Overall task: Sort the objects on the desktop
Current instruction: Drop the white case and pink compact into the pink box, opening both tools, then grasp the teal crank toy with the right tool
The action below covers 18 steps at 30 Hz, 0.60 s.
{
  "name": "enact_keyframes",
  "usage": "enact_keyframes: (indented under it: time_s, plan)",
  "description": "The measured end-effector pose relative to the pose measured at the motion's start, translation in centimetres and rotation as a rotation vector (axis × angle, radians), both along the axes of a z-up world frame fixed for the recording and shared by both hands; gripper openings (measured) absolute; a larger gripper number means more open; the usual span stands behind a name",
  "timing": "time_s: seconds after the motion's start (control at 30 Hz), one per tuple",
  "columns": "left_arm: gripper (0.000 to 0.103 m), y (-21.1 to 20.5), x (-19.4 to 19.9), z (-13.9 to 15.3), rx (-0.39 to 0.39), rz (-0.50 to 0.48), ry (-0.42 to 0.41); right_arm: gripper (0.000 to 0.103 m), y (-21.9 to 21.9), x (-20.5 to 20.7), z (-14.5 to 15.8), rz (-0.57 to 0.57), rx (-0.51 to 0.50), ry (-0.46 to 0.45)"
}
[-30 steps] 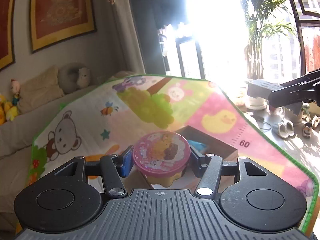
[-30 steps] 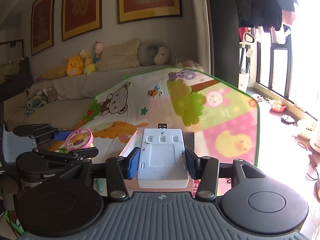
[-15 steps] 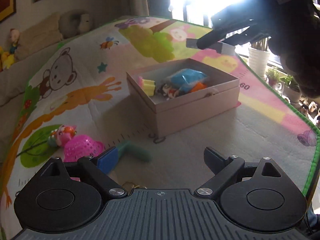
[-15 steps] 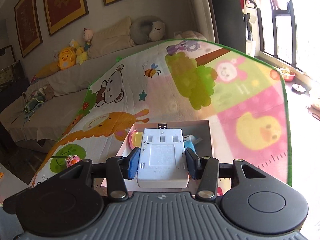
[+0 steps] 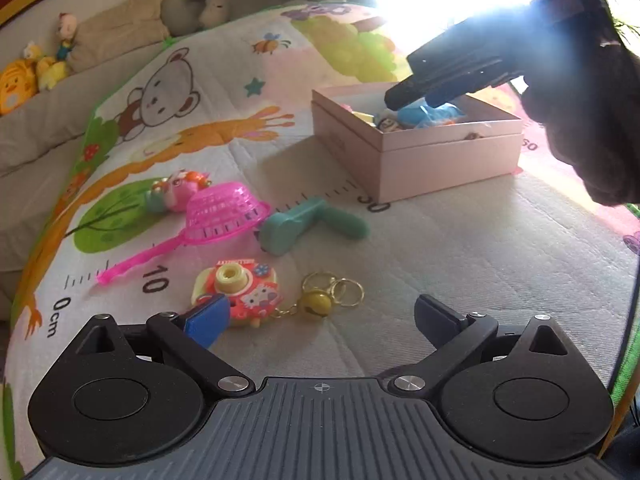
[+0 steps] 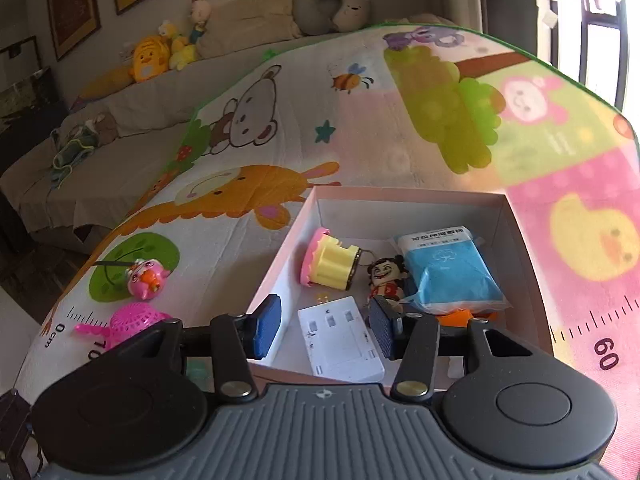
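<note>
Your left gripper [image 5: 320, 320] hovers low over the play mat [image 5: 460, 248] with its jaws opening, already spread wide, and nothing between them. The toy camera keychain [image 5: 236, 292] lies just ahead of the left blue pad [image 5: 206, 320], its gold rings [image 5: 344, 290] trailing to the right. Beyond it lie the teal toy [image 5: 308, 222], the pink strainer [image 5: 216, 216] and the pink figure [image 5: 176, 192].

Your right gripper [image 6: 326, 326] is over the near end of the pink box [image 6: 404, 194]. Its jaws are opening. The white adapter [image 6: 340, 340] lies flat on the box floor between the pads, clear of both. Deeper in the box sit the yellow-and-pink container [image 6: 330, 262] on its side, a small doll keychain [image 6: 386, 276] and a blue packet [image 6: 452, 268].
</note>
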<state>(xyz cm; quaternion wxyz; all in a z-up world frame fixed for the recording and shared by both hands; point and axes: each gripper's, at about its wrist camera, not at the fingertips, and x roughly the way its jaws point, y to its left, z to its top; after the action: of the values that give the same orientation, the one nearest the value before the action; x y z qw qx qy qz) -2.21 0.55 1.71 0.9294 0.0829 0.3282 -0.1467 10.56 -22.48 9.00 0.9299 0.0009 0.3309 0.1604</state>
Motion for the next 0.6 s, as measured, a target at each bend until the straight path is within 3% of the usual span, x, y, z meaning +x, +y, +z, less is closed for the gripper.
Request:
enact_keyframes:
  time_s: [0.1, 0.27, 0.43, 0.6]
  plan:
    - [0.101, 0.6, 0.3, -0.2, -0.003, 0.036, 0.013, 0.05, 2.8, -2.9, 0.3, 0.157, -0.027, -0.027]
    - [0.101, 1.1, 0.3, -0.5, 0.008, 0.05, 0.021, 0.051, 7.9, -4.0, -1.5, 0.326, -0.051, 0.04]
    - [0.102, 1.8, 0.3, -0.7, 0.014, 0.068, 0.031, 0.078, 12.0, -2.4, -3.6, 0.363, -0.144, 0.032]
    - [0.102, 2.5, 0.1, -0.7, 0.006, 0.077, 0.033, 0.074, 13.0, -1.0, -5.0, 0.327, -0.173, 0.065]
